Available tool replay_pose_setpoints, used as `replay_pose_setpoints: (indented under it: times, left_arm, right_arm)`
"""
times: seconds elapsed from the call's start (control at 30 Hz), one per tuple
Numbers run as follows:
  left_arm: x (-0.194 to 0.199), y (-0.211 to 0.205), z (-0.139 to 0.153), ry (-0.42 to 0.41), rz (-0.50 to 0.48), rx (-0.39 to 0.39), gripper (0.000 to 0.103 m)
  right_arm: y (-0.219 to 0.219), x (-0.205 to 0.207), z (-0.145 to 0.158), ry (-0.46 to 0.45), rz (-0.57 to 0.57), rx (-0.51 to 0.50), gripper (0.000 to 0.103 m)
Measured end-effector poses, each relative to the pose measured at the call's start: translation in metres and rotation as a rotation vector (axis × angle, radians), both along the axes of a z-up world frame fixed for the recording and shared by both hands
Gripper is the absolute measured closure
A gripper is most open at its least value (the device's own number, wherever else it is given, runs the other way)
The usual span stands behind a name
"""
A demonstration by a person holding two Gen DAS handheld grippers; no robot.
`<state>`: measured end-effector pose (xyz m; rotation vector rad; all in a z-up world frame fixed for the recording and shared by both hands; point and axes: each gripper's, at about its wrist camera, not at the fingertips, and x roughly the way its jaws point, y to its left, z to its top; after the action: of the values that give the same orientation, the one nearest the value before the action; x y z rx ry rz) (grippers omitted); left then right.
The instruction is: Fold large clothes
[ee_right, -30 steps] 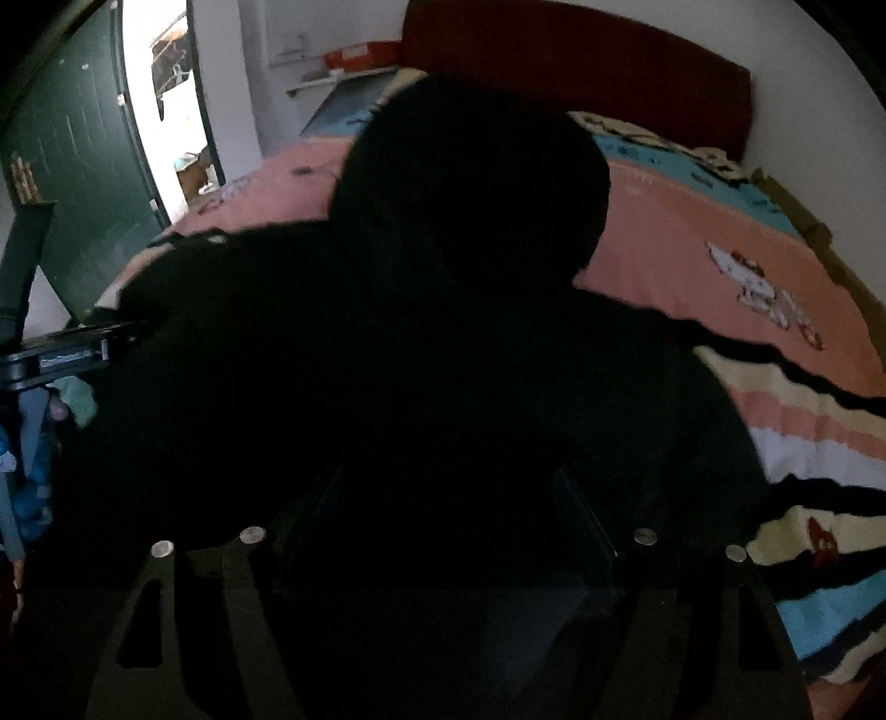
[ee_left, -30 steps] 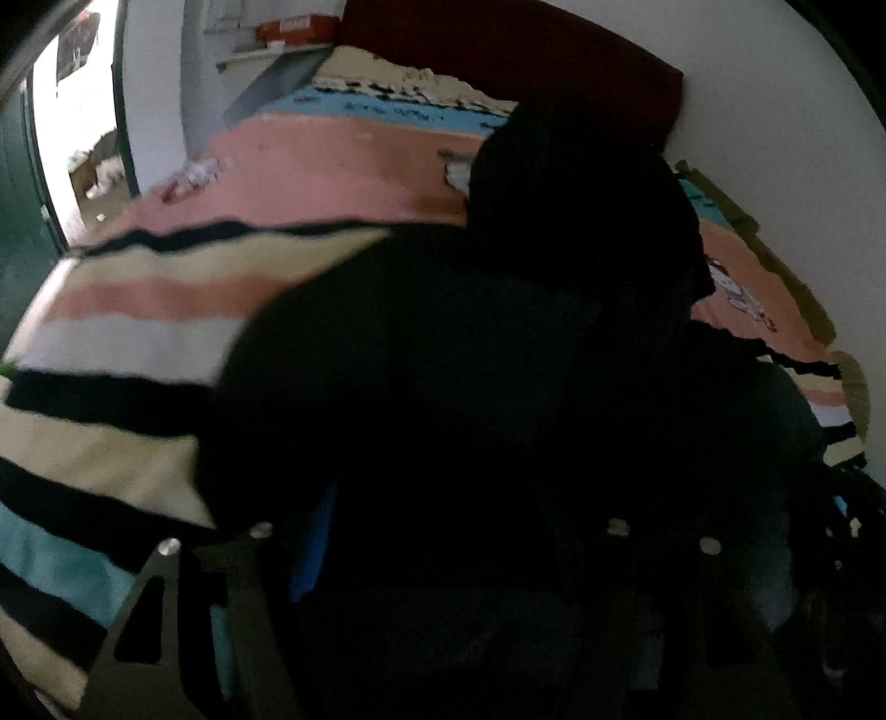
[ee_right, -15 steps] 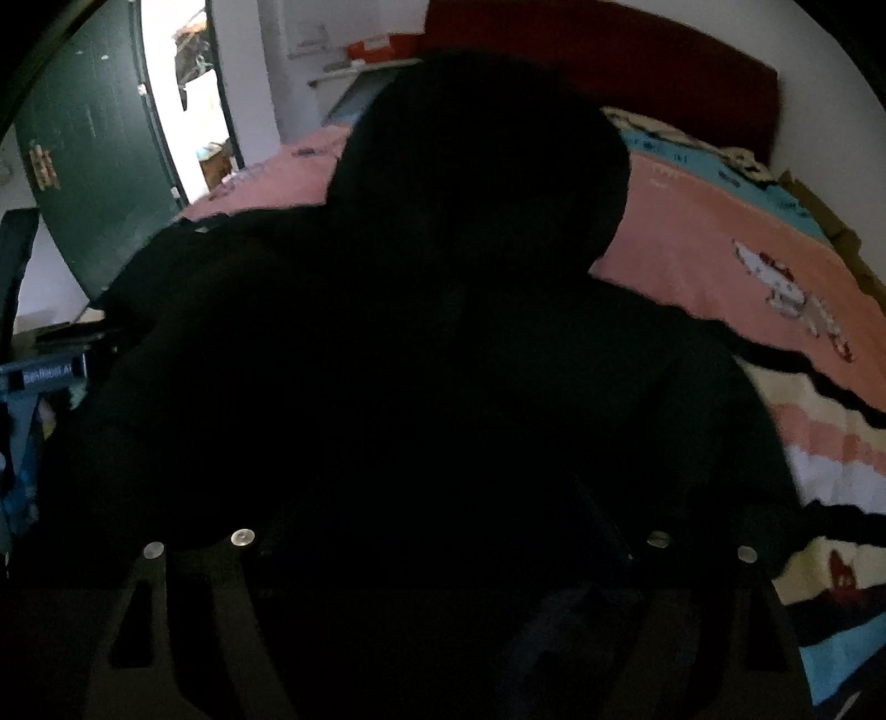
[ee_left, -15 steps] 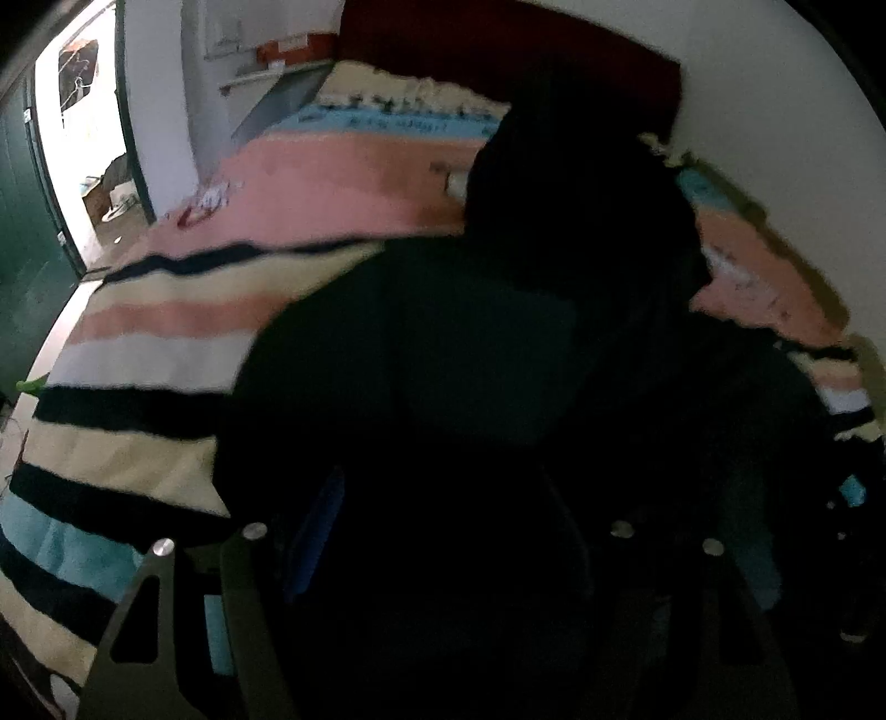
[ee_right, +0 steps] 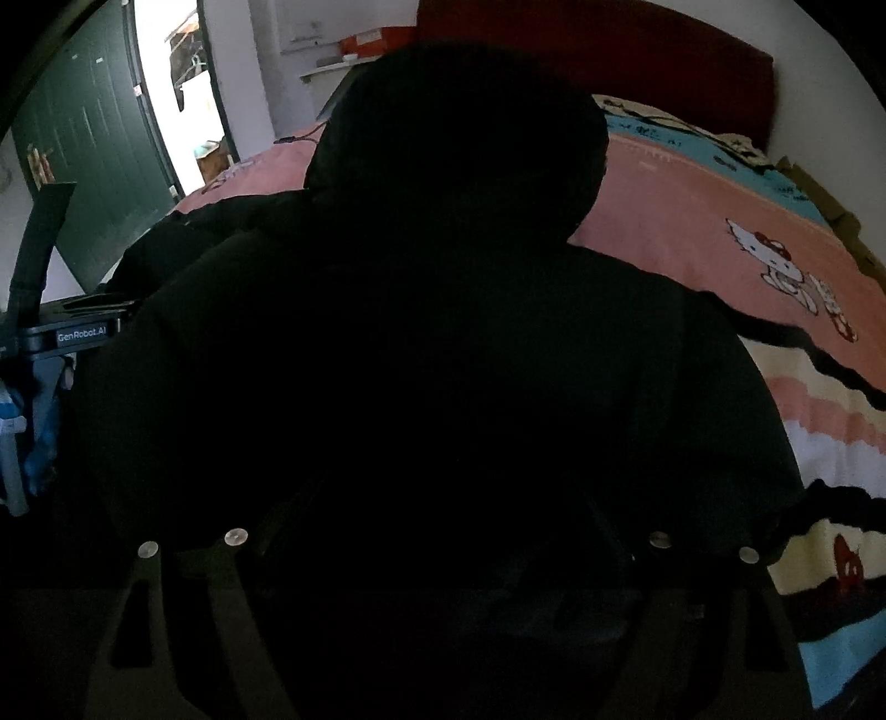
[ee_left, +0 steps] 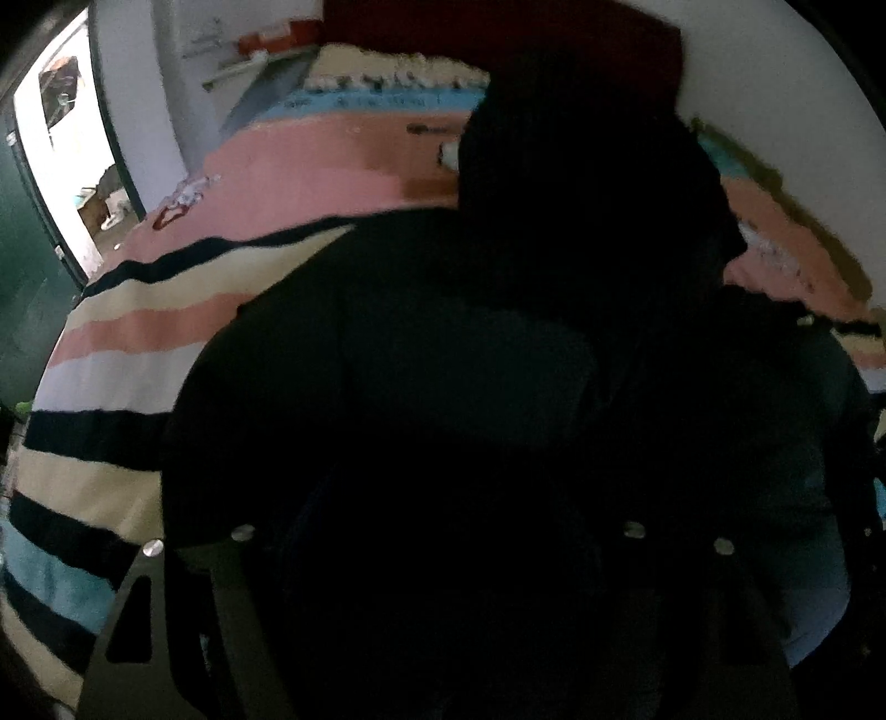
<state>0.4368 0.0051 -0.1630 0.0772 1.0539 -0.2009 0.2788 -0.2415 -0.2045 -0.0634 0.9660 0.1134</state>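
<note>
A large black hooded garment (ee_left: pixel 443 310) lies spread on the bed, its hood (ee_left: pixel 581 166) towards the headboard. It fills most of the right wrist view too (ee_right: pixel 443 332). My left gripper (ee_left: pixel 443 498) hangs over the garment's lower part, pointing steeply down. Its jaws are opening, with black cloth lying below and between them. My right gripper (ee_right: pixel 443 498) is over the same cloth a little further right, and its jaws are opening as well. The fingertips are lost against the dark fabric, so I cannot make out any contact.
A striped pink, cream, black and blue blanket (ee_left: pixel 111 343) with a cartoon cat (ee_right: pixel 775 266) covers the bed. A dark red headboard (ee_right: pixel 609 50) stands at the far end. A green door (ee_right: pixel 94 144) and bright doorway (ee_left: pixel 61 138) are on the left. The left gripper's casing (ee_right: pixel 83 335) shows there too.
Both views have drifted a little across the garment. On each gripper the finger mounts stand slightly further apart. The blue pad seen on the left finger earlier is now lost in the dark.
</note>
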Motion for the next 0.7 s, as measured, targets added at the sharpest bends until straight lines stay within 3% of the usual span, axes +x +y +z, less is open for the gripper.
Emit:
replay_pose_setpoints:
  times: [0.1, 0.27, 0.47, 0.7]
  left_arm:
    - [0.002, 0.004, 0.026, -0.008, -0.003, -0.001, 0.028]
    - [0.03, 0.006, 0.076, -0.044, -0.025, -0.085, 0.028]
    - [0.115, -0.028, 0.106, -0.088, -0.047, -0.068, 0.028]
    - [0.229, -0.078, 0.089, -0.101, 0.012, -0.076, 0.028]
  right_arm:
    - [-0.006, -0.004, 0.015, 0.004, -0.005, 0.033, 0.021]
    - [-0.028, 0.011, 0.066, -0.072, 0.005, 0.022, 0.021]
    - [-0.048, 0.112, 0.111, -0.142, -0.005, -0.049, 0.02]
    - [-0.067, 0.235, 0.103, -0.185, -0.084, -0.025, 0.019]
